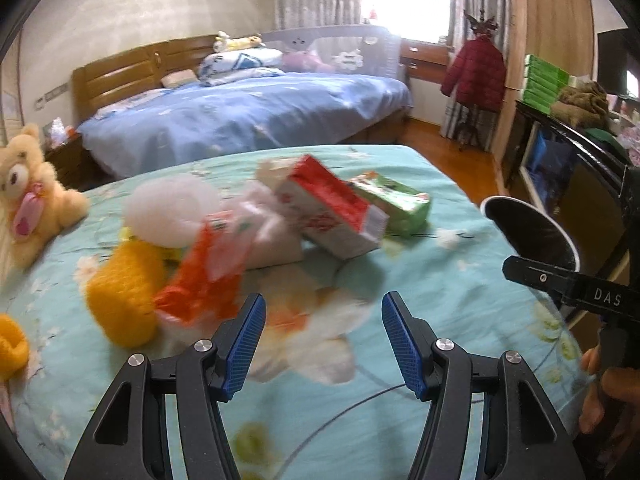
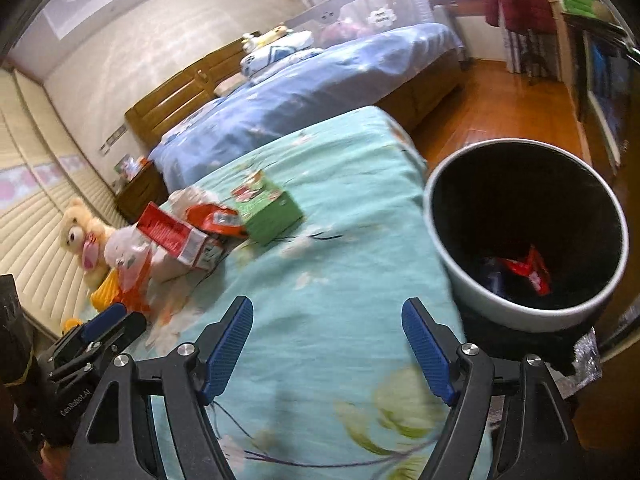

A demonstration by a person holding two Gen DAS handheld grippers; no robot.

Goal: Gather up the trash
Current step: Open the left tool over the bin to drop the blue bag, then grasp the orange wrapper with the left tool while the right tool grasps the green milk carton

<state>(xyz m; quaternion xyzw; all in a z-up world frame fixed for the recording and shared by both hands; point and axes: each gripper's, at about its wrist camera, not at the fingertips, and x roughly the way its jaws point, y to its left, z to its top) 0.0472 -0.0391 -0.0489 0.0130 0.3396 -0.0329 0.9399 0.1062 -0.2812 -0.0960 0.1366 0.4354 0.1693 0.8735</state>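
Note:
A pile of trash lies on the teal flowered bedsheet (image 1: 452,300): a red and white carton (image 1: 332,212), a green box (image 1: 394,204), an orange-red wrapper (image 1: 200,280) and a white plastic bag (image 1: 172,208). My left gripper (image 1: 323,340) stands open just short of the pile, nothing between its blue pads. My right gripper (image 2: 327,350) is open and empty over the sheet, left of a white bin (image 2: 472,296) that holds a red wrapper (image 2: 528,268). The carton (image 2: 172,236) and green box (image 2: 268,212) lie ahead of it to the left.
A teddy bear (image 1: 28,196) and a yellow knitted thing (image 1: 124,292) sit left of the pile. The bin (image 1: 508,200) stands off the bed's right edge. One finger of my right gripper (image 1: 540,278) and a hand (image 1: 608,396) show at the right. A blue bed (image 1: 248,112) lies beyond.

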